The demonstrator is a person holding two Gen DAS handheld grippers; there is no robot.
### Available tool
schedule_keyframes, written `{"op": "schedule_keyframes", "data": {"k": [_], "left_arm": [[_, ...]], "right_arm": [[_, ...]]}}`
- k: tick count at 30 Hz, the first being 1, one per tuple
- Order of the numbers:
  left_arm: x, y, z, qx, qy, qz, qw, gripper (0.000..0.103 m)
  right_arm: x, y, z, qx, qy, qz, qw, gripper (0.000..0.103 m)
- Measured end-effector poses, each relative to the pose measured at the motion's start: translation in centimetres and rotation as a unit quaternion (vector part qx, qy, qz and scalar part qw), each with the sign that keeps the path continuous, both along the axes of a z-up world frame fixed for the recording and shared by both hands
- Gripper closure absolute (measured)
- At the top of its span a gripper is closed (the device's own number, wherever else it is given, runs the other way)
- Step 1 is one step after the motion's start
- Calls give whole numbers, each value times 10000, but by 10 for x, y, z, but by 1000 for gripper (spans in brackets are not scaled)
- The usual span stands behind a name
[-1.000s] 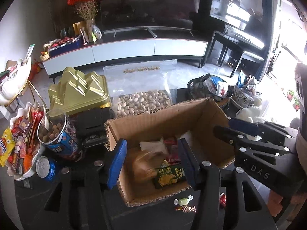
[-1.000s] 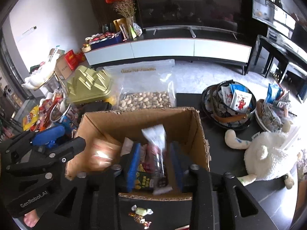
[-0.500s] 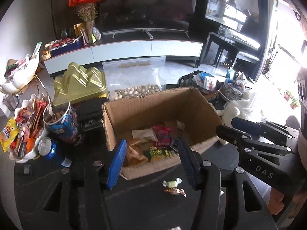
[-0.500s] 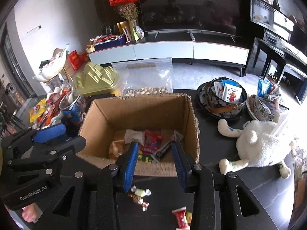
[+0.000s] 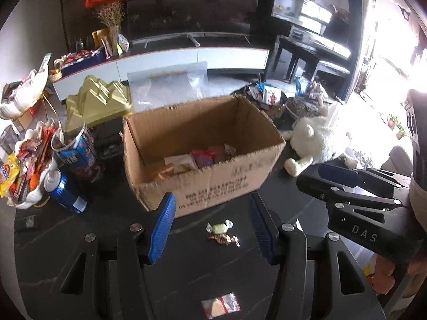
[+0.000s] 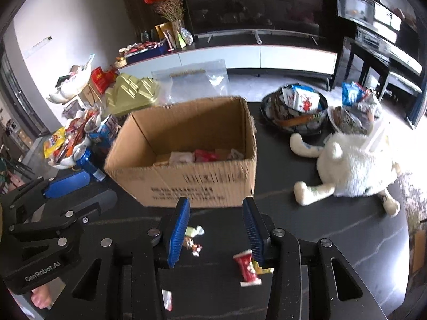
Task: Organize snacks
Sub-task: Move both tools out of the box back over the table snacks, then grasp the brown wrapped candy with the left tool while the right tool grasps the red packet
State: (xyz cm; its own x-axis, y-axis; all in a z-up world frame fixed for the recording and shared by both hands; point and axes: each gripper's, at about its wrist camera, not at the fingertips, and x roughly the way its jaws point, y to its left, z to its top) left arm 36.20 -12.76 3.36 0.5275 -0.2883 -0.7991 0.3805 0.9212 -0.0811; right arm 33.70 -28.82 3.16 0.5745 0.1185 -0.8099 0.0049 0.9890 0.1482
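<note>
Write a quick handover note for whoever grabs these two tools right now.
Left tool: open, empty.
Right tool: jaws opening, nothing gripped.
Several snack packets already lie in the brown cardboard box.
Left on the black table in front of the box: pale green wrapped candy, brown wrapped candy, red snack packet, clear-and-red packet.
Next: box these.
</note>
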Motion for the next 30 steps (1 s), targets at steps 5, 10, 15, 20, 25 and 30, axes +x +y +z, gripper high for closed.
{"op": "schedule_keyframes", "data": {"k": [5, 10, 15, 20, 25, 30], "left_arm": [[-9, -4, -13, 38, 132, -15, 9999, 48], [-13, -8, -31, 88, 305, -30, 9995, 48], [-15, -11, -51, 124, 523, -19, 9986, 48], [-15, -16, -68, 132, 731, -21, 9972, 48], [-12, -20, -86, 134, 949, -43, 9954, 49], [-8, -23, -104, 121, 1171, -28, 9930, 49]], "right_arm": [[-12, -4, -13, -7, 184, -31, 9998, 61], [-19, -6, -33, -22, 464, -11, 9989, 61], [-23, -12, -55, -4, 744, -49, 9972, 61], [-24, -14, -72, 55, 951, -30, 9954, 61], [-25, -16, -87, 98, 1130, -39, 9935, 61], [-24, -18, -104, 115, 1331, -17, 9910, 61]]}}
